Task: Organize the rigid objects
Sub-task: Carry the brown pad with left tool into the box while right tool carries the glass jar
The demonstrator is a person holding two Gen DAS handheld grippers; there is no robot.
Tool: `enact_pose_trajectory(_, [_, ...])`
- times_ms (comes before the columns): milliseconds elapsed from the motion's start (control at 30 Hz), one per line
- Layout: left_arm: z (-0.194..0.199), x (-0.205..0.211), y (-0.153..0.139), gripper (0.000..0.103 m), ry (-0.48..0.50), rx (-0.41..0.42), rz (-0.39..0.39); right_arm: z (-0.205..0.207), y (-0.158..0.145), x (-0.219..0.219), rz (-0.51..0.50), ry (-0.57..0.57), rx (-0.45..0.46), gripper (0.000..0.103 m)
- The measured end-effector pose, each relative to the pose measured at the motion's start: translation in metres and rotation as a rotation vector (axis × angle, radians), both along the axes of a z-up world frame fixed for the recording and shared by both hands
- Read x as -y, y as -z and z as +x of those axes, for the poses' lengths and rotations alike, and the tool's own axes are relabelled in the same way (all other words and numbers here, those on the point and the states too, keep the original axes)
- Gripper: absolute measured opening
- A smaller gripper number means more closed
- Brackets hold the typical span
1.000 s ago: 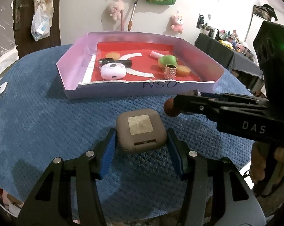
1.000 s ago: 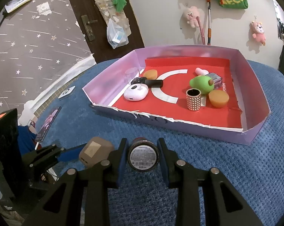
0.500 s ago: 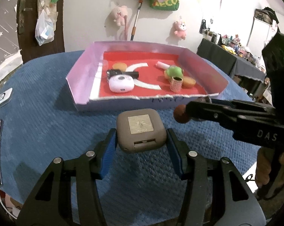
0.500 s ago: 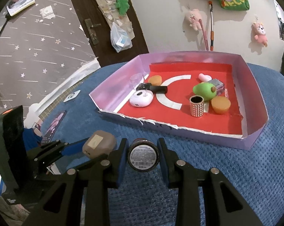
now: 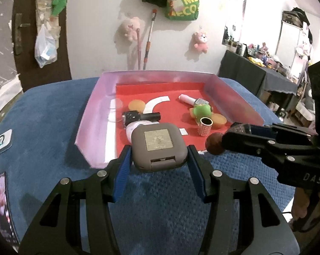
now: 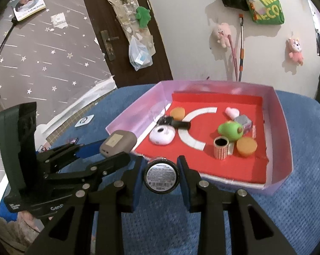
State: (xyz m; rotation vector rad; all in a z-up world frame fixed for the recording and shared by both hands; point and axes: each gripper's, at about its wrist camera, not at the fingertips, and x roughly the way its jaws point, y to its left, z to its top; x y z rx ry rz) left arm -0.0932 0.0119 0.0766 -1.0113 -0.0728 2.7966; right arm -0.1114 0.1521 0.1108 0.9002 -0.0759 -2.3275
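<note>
My left gripper (image 5: 158, 159) is shut on a grey square case (image 5: 158, 146) and holds it in the air above the near wall of the pink tray (image 5: 92, 114). The case also shows in the right wrist view (image 6: 117, 143). My right gripper (image 6: 161, 177) is shut on a round brown bottle (image 6: 161, 175), its labelled base facing the camera, just before the tray's front wall (image 6: 274, 182). In the left wrist view the bottle's brown end (image 5: 215, 146) sticks out of the right gripper.
The tray with a red floor holds a white oval device (image 6: 162, 135), a black tube (image 6: 179, 124), a green toy (image 6: 231, 130), a studded cylinder (image 6: 221, 147), orange discs (image 6: 245, 146) and a pink piece (image 6: 232, 112). A blue cloth (image 5: 45, 114) covers the table. A phone (image 5: 1, 199) lies at the left edge.
Both grippers have risen and moved forward toward the tray with their objects. The grey case now hangs over the tray's near wall.
</note>
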Motion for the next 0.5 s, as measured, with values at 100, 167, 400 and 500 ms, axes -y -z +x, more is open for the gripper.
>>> enact_pose_trajectory(100, [-0.014, -0.001, 0.003, 0.050, 0.029, 0.029, 0.014, -0.009, -0.002, 0.000, 0.007, 0.013, -0.013, 0.034])
enact_pose_trajectory(167, [-0.025, -0.002, 0.007, 0.050, 0.049, 0.056, 0.025, -0.017, -0.001, 0.000, 0.015, 0.025, -0.016, 0.034])
enact_pose_trajectory(400, [-0.052, -0.008, 0.024, 0.050, 0.097, 0.155, 0.038, -0.048, 0.016, -0.004, 0.036, 0.060, 0.025, 0.034])
enact_pose_trajectory(500, [-0.060, -0.011, 0.033, 0.050, 0.106, 0.201, 0.013, -0.058, 0.026, -0.004, 0.044, 0.062, 0.053, 0.034])
